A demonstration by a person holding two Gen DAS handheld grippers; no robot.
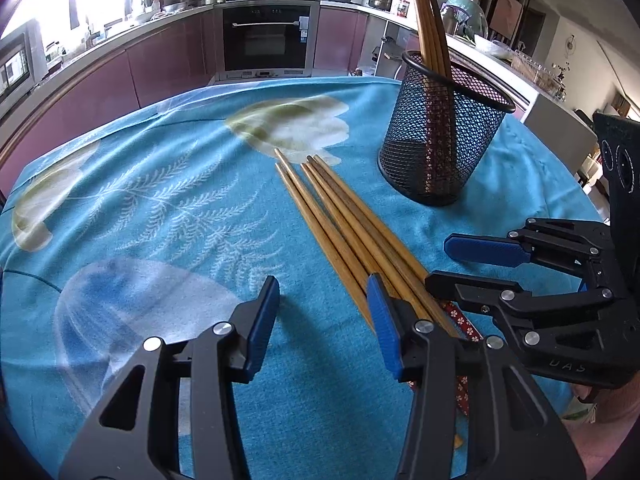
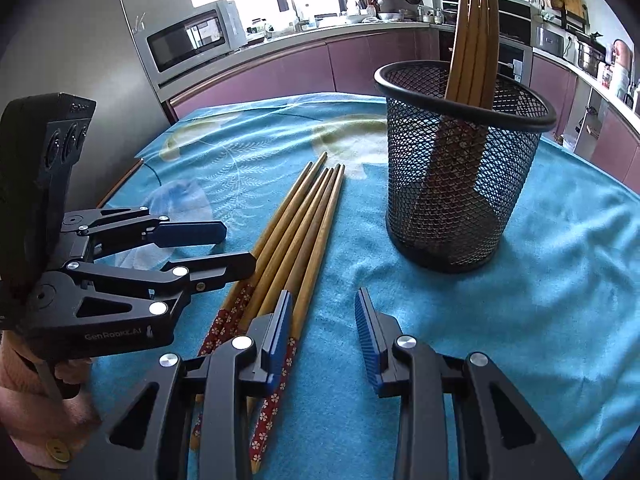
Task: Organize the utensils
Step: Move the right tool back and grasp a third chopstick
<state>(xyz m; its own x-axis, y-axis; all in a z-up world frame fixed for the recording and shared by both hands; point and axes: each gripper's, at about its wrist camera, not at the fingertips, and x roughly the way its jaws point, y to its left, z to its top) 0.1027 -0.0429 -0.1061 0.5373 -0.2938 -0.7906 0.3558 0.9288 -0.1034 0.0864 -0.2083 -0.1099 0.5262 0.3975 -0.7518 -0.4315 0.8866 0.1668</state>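
Wooden chopsticks (image 1: pixel 352 236) lie mid-table beside the mesh cup (image 1: pixel 444 132). Both grippers, left (image 1: pixel 324 320) and right (image 2: pixel 324 336), hang open and empty; pinch one stick near its patterned end, then lift cleanly.

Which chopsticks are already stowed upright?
The bundle standing in the black mesh holder; the other chopsticks lie flat on the blue cloth.

Left gripper (image 1: pixel 322 314) jaws apart, right gripper (image 2: pixel 322 320) jaws apart, both angled downward
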